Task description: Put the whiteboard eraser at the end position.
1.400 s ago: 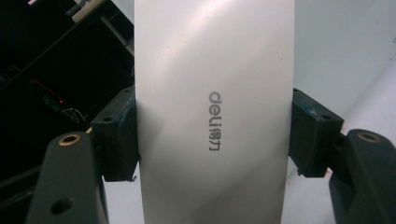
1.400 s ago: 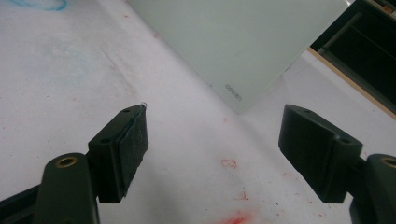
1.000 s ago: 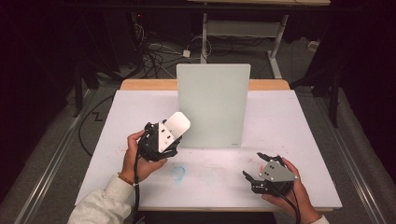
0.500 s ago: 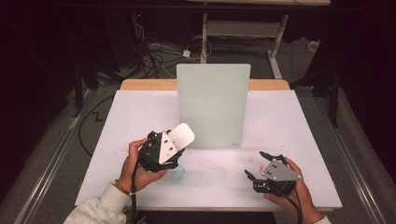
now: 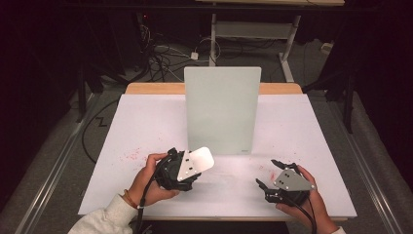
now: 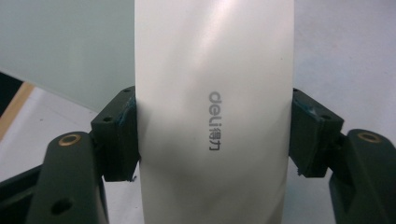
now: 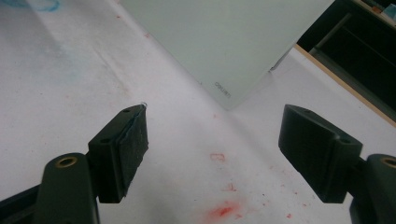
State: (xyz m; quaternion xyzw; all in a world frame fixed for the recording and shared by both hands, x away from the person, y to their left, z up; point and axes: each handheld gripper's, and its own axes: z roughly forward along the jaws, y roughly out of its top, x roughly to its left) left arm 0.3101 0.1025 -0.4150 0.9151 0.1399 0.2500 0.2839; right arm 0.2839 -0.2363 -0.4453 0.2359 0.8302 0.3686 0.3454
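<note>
White eraser [image 6: 212, 116] clamped edgewise in left gripper [image 5: 182, 168], near the board [image 5: 221, 109]; right gripper [image 5: 275, 178] agape, apart.

Lab, dark room, floor cables [image 5: 163, 56]

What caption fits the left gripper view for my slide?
Left hand-held gripper clamps a white deli-branded eraser between both jaws, in front of the upright pale board.

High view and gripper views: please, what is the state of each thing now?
Left gripper: shut on the eraser.
Eraser: held between the jaws, off the table.
Right gripper: open, holding nothing.
Board: standing upright.
Table: stained with red and blue marks.
</note>
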